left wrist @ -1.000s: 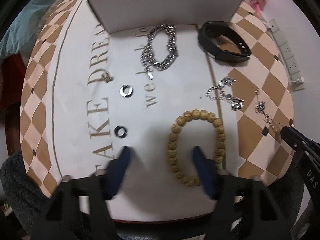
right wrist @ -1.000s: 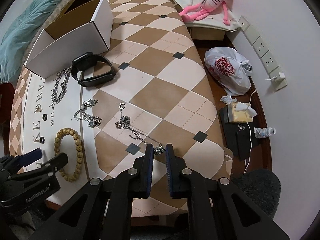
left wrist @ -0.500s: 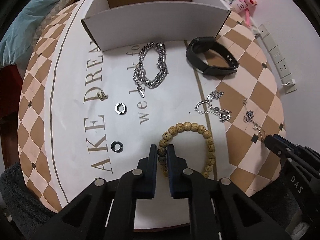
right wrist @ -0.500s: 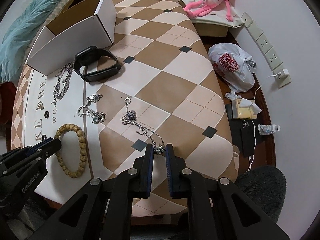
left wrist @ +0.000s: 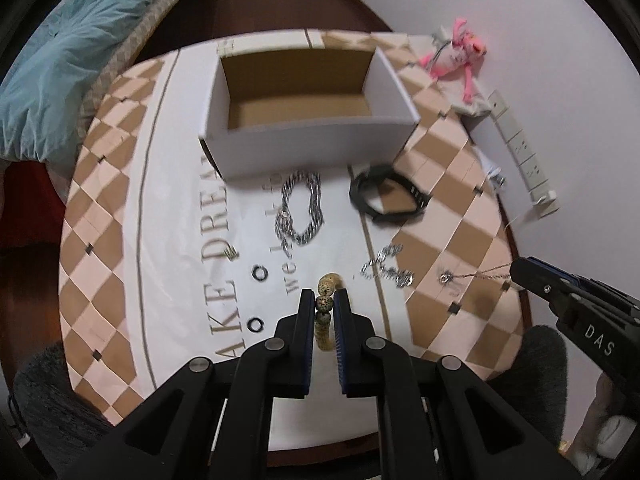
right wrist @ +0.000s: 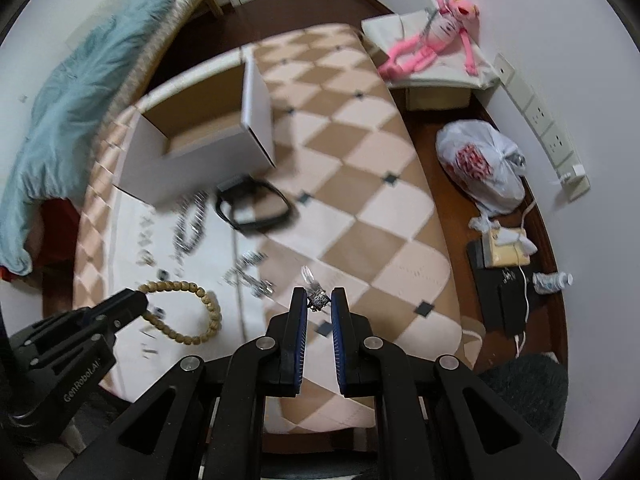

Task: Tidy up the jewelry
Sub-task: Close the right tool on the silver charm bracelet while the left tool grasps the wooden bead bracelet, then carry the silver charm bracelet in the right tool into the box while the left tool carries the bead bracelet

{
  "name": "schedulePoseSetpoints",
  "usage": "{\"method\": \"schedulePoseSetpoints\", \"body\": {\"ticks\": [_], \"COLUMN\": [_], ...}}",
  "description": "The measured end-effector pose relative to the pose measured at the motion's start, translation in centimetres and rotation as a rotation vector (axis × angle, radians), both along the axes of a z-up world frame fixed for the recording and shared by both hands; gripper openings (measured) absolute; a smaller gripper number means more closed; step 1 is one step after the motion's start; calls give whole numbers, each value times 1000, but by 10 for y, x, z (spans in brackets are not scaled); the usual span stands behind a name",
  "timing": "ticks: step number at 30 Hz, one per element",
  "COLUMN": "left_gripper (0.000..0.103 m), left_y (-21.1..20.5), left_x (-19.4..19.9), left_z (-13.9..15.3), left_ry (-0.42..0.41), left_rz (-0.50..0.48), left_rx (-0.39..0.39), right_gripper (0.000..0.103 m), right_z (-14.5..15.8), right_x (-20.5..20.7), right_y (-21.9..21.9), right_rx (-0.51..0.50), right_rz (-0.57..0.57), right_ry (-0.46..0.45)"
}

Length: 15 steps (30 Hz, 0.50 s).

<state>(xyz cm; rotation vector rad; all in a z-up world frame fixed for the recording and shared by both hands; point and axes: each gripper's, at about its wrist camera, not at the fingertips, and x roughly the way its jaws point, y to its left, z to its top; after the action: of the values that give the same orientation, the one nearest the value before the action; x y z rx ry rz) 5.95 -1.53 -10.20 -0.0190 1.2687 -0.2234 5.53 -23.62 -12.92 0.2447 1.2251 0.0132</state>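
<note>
At frame centre, the bead bracelet (left wrist: 325,305) has been raised off the table (left wrist: 168,216), clamped by the left gripper (left wrist: 324,304). A thin necklace (right wrist: 316,300), likewise lifted, is pinched by the right gripper (right wrist: 319,300). One box (left wrist: 308,148) and two rings (left wrist: 260,273) are counted.

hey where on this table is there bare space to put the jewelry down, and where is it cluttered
The cardboard box shows a bare floor. The checkered cloth right of the black watch band is bare out to the table edge. Clutter lies in front of the box: silver chain bracelet, charm bracelet, small rings.
</note>
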Motion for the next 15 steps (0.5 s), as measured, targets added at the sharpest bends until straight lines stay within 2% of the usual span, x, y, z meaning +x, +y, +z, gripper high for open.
{"method": "schedulePoseSetpoints", "body": {"ticks": [6, 15], "left_gripper": [7, 7], "left_y": [-7, 17], "left_x": [22, 75], "left_z": [33, 80], "left_ry": [-48, -112], "left_rz": [9, 49], "left_rx": [-42, -124], "right_gripper": [12, 12], "right_z": [41, 113], "right_x": [18, 71], "right_y": [10, 37], "right_rx": [41, 88], "right_rz": [46, 134], "right_ry": [-63, -192]}}
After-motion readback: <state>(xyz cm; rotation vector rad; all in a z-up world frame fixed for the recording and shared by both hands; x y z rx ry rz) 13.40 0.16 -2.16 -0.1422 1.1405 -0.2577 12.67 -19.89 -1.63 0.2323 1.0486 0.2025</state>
